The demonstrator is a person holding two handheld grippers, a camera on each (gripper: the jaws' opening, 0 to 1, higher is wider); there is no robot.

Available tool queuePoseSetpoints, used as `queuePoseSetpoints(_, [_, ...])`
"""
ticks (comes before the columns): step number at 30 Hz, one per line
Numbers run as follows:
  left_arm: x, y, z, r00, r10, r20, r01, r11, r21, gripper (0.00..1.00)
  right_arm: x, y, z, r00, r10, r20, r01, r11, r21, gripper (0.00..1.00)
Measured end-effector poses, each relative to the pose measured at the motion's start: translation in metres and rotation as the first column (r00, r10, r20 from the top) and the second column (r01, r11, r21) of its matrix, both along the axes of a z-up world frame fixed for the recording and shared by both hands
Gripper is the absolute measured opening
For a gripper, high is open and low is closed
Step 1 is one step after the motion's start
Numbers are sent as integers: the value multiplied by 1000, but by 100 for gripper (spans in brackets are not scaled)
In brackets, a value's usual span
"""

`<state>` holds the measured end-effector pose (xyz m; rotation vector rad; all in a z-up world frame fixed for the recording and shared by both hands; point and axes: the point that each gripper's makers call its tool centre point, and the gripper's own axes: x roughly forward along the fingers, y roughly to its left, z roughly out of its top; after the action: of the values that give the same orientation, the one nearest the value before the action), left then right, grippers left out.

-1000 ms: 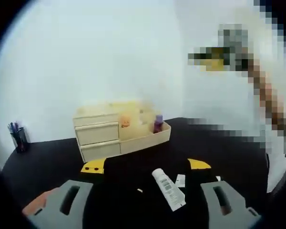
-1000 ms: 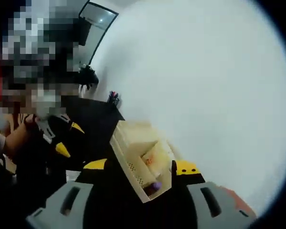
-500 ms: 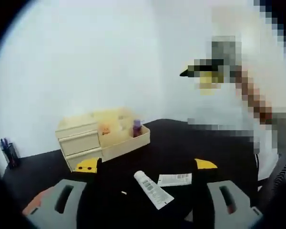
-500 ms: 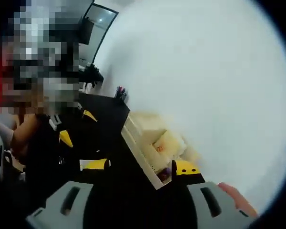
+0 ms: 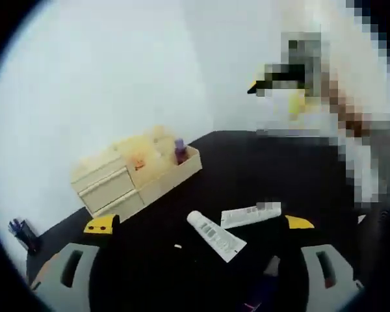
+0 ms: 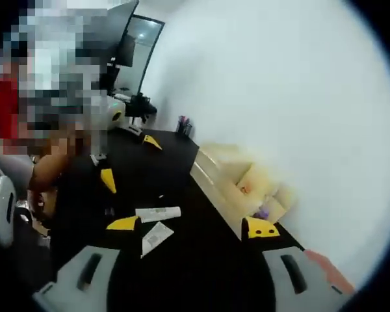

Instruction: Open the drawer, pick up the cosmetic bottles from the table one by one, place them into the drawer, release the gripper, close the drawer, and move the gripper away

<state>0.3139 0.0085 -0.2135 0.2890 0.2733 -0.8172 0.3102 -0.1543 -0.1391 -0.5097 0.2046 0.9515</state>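
Two white plastic cosmetic tubes with printed labels lie side by side on the black table, well short of the cream plastic drawer organiser whose drawers look closed; they are likely light, soft-walled and a little slick, so take each across its firmer middle or near the cap. Your left gripper hovers above them, jaws spread wide and empty. Your right gripper is also held open and empty, raised over the table beside the organiser.

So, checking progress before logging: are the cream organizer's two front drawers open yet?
No, both drawers of the cream plastic organizer sit flush and shut.
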Motion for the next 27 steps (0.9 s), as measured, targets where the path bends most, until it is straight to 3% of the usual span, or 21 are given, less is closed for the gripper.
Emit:
queuePoseSetpoints(3, [-7, -5, 10, 997, -64, 41, 67, 996, -66, 96, -4, 0, -6, 1000, 16, -15, -15, 1000, 22, 63])
queuePoseSetpoints(6, [-7, -5, 37, 990, -88, 108, 111, 965, -236, 91, -7, 1, -15, 999, 29, -30, -28, 999, 40, 68])
queuePoseSetpoints(8, [-4, 0, 45, 987, -69, 144, 108, 954, -280, 91, -4, 1, -19, 1000, 22, -21, -20, 998, 64, 71])
queuePoseSetpoints(12, [3, 9, 34, 995, -60, 80, 80, 958, -275, 93, -2, -1, -27, 999, 14, -42, -10, 996, 88, 72])
queuePoseSetpoints(18, [11, 13, 2, 998, -47, 42, 54, 982, -178, 93, -12, 7, -54, 995, 47, -93, -37, 993, 112, 70])
queuePoseSetpoints(24, [5, 10, 2, 995, -86, 56, 98, 960, -261, 88, -18, 18, -78, 993, 71, -97, -66, 996, 52, 65])
queuePoseSetpoints(27, [7, 18, 6, 996, -49, 76, 69, 953, -296, 88, -13, 23, -82, 992, 78, -99, -75, 997, 36, 65])
